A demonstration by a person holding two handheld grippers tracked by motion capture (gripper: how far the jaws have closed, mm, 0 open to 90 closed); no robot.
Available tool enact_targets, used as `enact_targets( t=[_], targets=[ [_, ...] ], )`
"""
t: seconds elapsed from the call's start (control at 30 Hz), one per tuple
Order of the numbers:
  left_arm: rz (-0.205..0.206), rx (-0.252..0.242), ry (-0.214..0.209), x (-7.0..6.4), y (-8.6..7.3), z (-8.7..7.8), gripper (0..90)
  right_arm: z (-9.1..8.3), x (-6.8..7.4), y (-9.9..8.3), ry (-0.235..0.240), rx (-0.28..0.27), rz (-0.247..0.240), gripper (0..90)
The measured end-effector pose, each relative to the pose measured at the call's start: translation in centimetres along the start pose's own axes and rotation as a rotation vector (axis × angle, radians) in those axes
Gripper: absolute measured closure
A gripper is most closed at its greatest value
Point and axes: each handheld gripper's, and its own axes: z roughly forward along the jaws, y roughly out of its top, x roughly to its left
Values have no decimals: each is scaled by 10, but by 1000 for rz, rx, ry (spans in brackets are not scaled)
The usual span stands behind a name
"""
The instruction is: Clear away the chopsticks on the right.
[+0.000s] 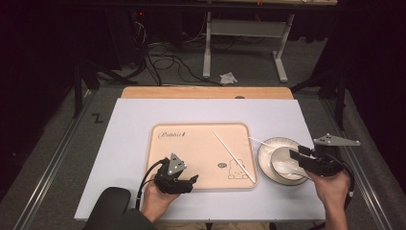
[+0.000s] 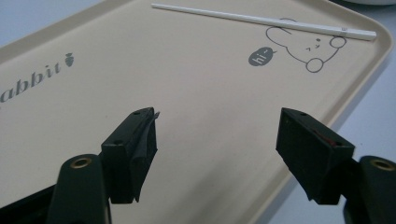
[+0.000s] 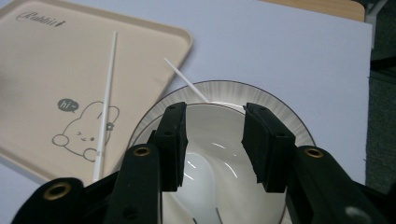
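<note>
Black jaws of the right gripper (image 3: 215, 140) rise spread apart over a white bowl (image 3: 219, 135) that sits on a striped plate (image 3: 289, 121) just off the right edge of the beige tray (image 3: 46, 60). A white spoon (image 3: 198, 179) lies inside the bowl, between and below the jaws, and nothing is pinched yet. The step in hand looks like a reach for the spoon, or for the bowl's rim; which of the two I cannot tell. One white chopstick (image 3: 105, 100) lies on the tray across the rabbit drawing, and the other chopstick (image 3: 186, 80) rests with its far end on the white mat (image 1: 201, 110) and its near end at the plate's rim.

In the high view, the left gripper (image 1: 184, 179) hovers over the tray's near edge toward its left corner, jaws wide apart and empty.

The next move probably calls for lowering the right gripper until the jaws straddle the spoon handle, then closing gently, since glazed ware is likely to slip.

The spoon's handle end is cut off at the bottom of the right gripper view, and the jaws hide part of the bowl's inside.
</note>
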Motion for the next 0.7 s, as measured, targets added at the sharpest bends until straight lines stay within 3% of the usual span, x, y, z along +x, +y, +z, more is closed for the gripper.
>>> enact_targets(
  t=[0.27, 0.7],
  targets=[
    [-31, -7, 37, 3, -8, -10, 291, 9, -25, 4, -18, 33, 3, 645],
    [-69, -9, 78, 5, -18, -21, 291, 33, -49, 5, -74, 132, 5, 690]
  ],
)
